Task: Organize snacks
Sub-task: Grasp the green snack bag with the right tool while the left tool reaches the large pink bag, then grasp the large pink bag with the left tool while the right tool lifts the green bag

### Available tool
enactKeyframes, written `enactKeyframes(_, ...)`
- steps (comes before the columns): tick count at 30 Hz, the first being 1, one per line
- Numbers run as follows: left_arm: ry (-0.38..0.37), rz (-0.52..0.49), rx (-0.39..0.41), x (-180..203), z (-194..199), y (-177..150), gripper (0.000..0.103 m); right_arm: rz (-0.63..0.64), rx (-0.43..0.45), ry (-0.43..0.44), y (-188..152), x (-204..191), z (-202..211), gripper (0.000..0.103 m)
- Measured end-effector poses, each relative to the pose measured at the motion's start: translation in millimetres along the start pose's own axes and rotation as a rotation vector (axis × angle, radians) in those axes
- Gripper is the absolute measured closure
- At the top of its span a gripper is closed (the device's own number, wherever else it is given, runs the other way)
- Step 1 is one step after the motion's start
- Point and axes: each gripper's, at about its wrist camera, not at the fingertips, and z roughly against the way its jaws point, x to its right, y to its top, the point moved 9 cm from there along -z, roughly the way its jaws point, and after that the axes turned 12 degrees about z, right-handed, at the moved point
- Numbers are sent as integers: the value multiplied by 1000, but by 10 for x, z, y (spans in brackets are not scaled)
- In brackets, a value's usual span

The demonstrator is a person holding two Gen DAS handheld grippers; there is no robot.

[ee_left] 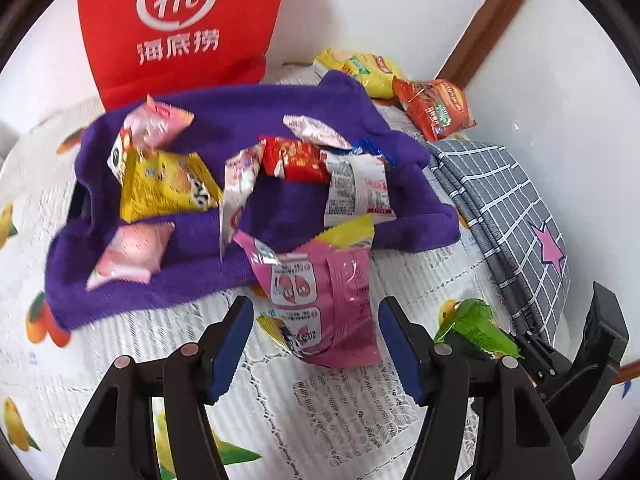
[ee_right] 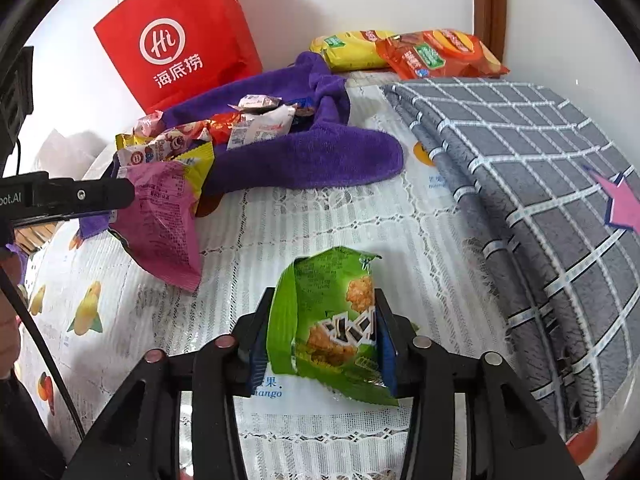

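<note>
Several small snack packets lie on a purple towel, which also shows in the right wrist view. A pink packet lies at the towel's near edge, partly between the fingers of my left gripper, which is open around it. The pink packet also shows in the right wrist view beside the left gripper's finger. My right gripper is shut on a green snack packet, held just above the tablecloth. The green packet also shows in the left wrist view.
A red paper bag stands against the wall behind the towel. A yellow chip bag and an orange chip bag lie at the back. A folded grey checked cloth covers the right side. A white lace tablecloth covers the table.
</note>
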Motion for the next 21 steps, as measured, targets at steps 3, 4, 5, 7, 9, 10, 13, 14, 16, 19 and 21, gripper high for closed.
enactKeyframes(3,29,-6,-7,5,-102,-34,40,32,20,-25,-7,-33,14,57)
enactKeyframes(4,39,-7,-4,4,-131,-35,39,41,24,-33,-3,-41,10,56)
enactKeyframes(5,41,-7,2,13,-149,-28,37,53,27,-45,6,-48,1,56)
enactKeyframes(7,41,6,7,28,-183,-17,37,70,35,-68,6,-62,-4,56)
enactKeyframes(9,51,4,17,59,-232,-6,35,84,44,-87,6,-71,-6,56)
enactKeyframes(10,60,-5,19,66,-258,-3,34,84,45,-88,7,-68,-8,56)
enactKeyframes(13,54,4,14,64,-315,20,36,76,48,-78,12,-58,-14,56)
enactKeyframes(14,48,13,13,60,-328,29,37,78,47,-82,13,-60,-16,56)
enactKeyframes(16,34,17,15,64,-349,36,43,81,46,-86,16,-62,-18,56)
enactKeyframes(19,7,27,15,62,-321,19,57,80,47,-85,16,-61,-20,56)
enactKeyframes(21,3,13,32,74,-258,8,58,95,43,-108,16,-81,-18,57)
